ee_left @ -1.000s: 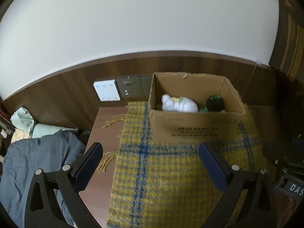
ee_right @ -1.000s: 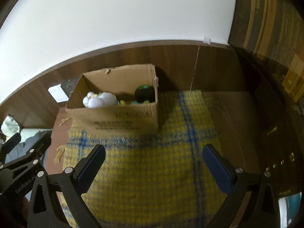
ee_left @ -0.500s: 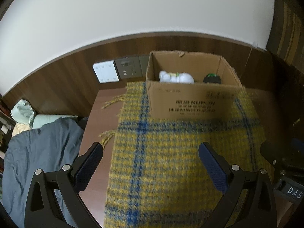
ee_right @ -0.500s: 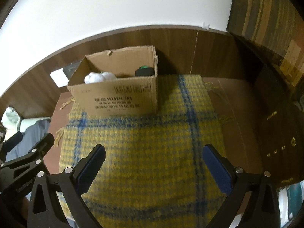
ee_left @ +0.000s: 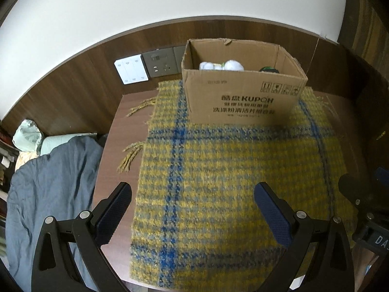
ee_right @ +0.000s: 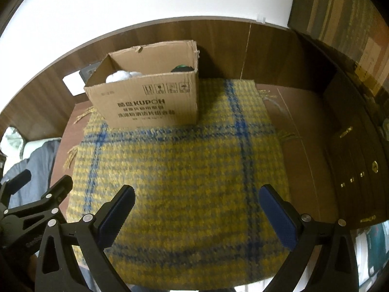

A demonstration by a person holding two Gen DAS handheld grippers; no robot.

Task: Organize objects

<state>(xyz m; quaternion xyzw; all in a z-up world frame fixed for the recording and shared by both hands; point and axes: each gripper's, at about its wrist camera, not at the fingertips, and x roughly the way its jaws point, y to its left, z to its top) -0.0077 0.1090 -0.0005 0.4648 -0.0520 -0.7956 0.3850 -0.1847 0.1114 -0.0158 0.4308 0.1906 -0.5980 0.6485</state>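
An open cardboard box point(ee_left: 243, 102) point(ee_right: 148, 104) stands at the far end of a yellow and blue plaid cloth point(ee_left: 231, 170) point(ee_right: 182, 170). Over its rim show a white soft object point(ee_left: 222, 65) point(ee_right: 121, 76) and a dark round object with green on it point(ee_left: 268, 69) point(ee_right: 182, 68). My left gripper point(ee_left: 192, 209) hangs open over the near part of the cloth, holding nothing. My right gripper point(ee_right: 194, 209) is also open and empty, well short of the box. In the right wrist view the left gripper's fingers point(ee_right: 58, 189) show at the lower left.
The cloth covers a brown table point(ee_left: 114, 131) set against a wood-panelled wall with a white switch plate point(ee_left: 131, 72) and grey socket point(ee_left: 161, 63). A blue-grey blanket point(ee_left: 48, 182) lies left of the table. Dark cabinet doors point(ee_right: 352, 146) stand at the right.
Both grippers have drawn back and lowered from the box, so more cloth shows and the box's contents sink behind its rim. Both stayed open.
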